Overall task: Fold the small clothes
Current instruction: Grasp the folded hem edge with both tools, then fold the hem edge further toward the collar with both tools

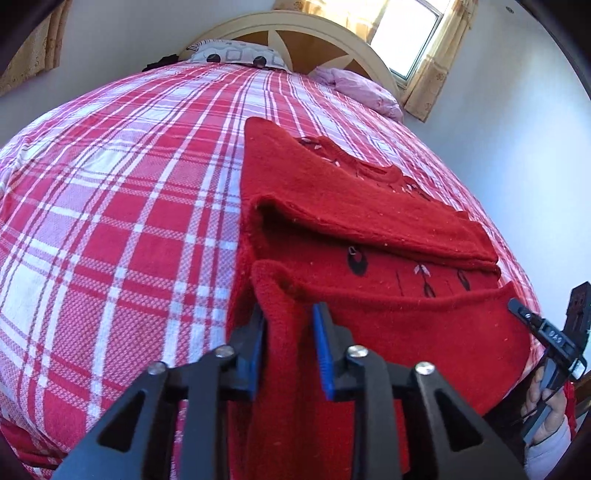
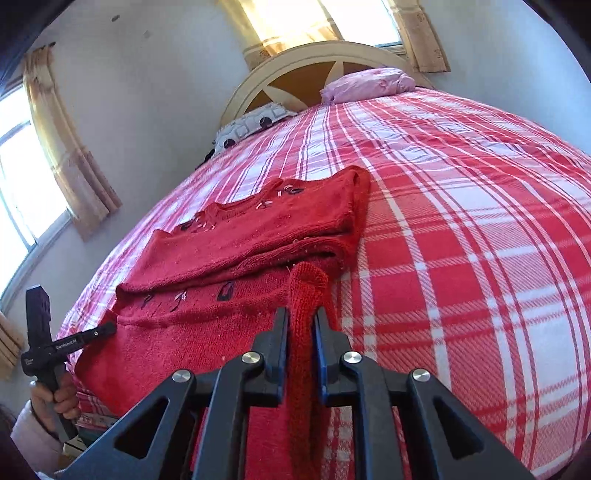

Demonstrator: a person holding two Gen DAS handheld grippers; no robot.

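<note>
Spread over the bed is a red-and-white plaid cover [image 1: 110,229], with a curved headboard [image 1: 295,40], a patterned pillow [image 1: 236,55] and a pink pillow [image 2: 369,83] seen far beyond both tools, under curtained windows [image 1: 410,33]. A red knitted sweater [image 1: 351,229] is laid on the cover directly ahead of the tools, its sleeves folded across the body and its neckline pointed away toward the headboard. The left tool [image 1: 288,325] is clamped on a bunched fold of the sweater's near hem, red knit being pinched between its 2 blue-padded fingers [image 1: 323,350]. The right tool [image 2: 301,332] is likewise clamped on a raised ridge of the hem at the opposite corner. Each tool is glimpsed at the edge of the other's view, gripped by a hand [image 2: 55,398].
</note>
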